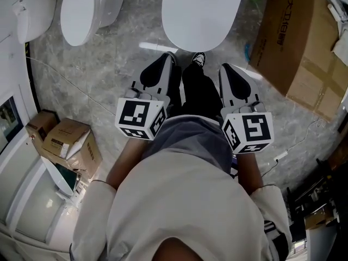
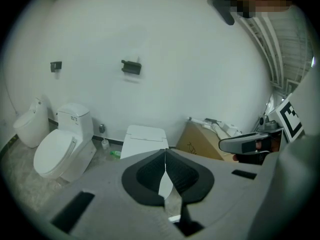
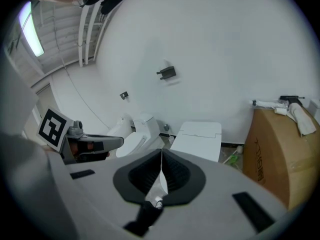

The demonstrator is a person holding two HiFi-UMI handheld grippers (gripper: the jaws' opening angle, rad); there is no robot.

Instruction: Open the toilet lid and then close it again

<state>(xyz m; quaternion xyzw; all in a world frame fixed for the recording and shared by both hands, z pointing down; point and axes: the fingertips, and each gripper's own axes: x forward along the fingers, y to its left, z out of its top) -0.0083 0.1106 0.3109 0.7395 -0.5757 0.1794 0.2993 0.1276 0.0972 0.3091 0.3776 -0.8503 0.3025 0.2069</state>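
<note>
left gripper (image 1: 168,57) and right gripper (image 1: 224,67), fingers (image 2: 147,174) together, empty, over grey marble floor (image 1: 109,75) near toilet lid (image 1: 196,10).

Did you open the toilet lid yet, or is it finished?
The toilet lid lies flat, closed. The left gripper and right gripper are both shut, empty, short of it. Either nothing has begun, with opening and closing left, or all is done; these pictures cannot say which.

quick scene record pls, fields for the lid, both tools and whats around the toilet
toilet lid: closed, straight ahead of the person
left tool: shut, empty, not touching the lid
right tool: shut, empty, not touching the lid
second toilet: on the floor to the left
cardboard box: on the floor to the right
</note>
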